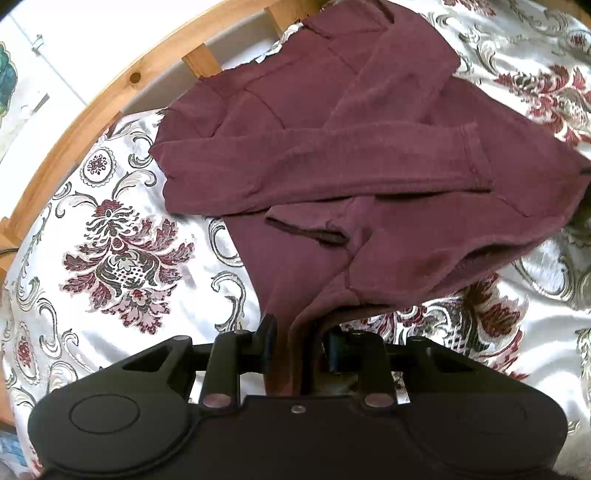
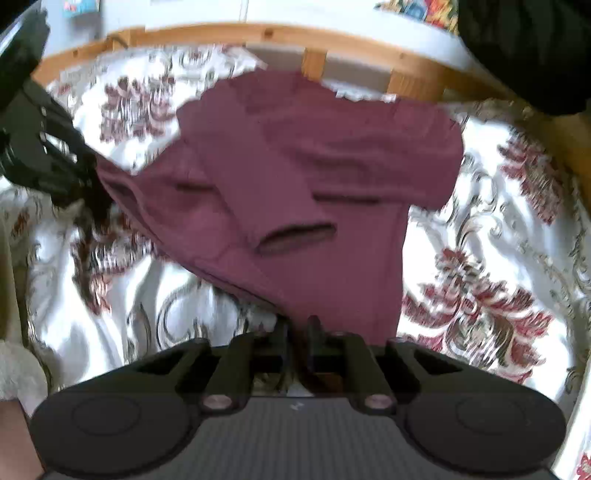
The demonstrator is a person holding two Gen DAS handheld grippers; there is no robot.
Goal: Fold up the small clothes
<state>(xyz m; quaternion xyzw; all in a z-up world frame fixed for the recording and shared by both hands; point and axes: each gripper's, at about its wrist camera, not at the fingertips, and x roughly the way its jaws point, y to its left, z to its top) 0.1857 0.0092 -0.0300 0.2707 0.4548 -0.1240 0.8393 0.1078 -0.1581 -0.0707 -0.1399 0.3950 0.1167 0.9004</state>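
Note:
A small maroon long-sleeved top (image 1: 332,147) lies on a floral bedspread, both sleeves folded across its body. My left gripper (image 1: 299,332) is shut on the top's near hem corner, cloth bunched between the fingers. In the right wrist view the same top (image 2: 314,166) spreads ahead, a sleeve cuff (image 2: 295,236) lying on its middle. My right gripper (image 2: 299,328) is shut on the other hem corner. The left gripper (image 2: 85,177) also shows at the left of that view, pinching the cloth's edge.
The white satin bedspread with dark red floral pattern (image 1: 122,258) covers the bed. A wooden bed frame rail (image 1: 92,99) curves along the far side, also in the right wrist view (image 2: 258,35). A dark object (image 2: 528,48) sits at the upper right.

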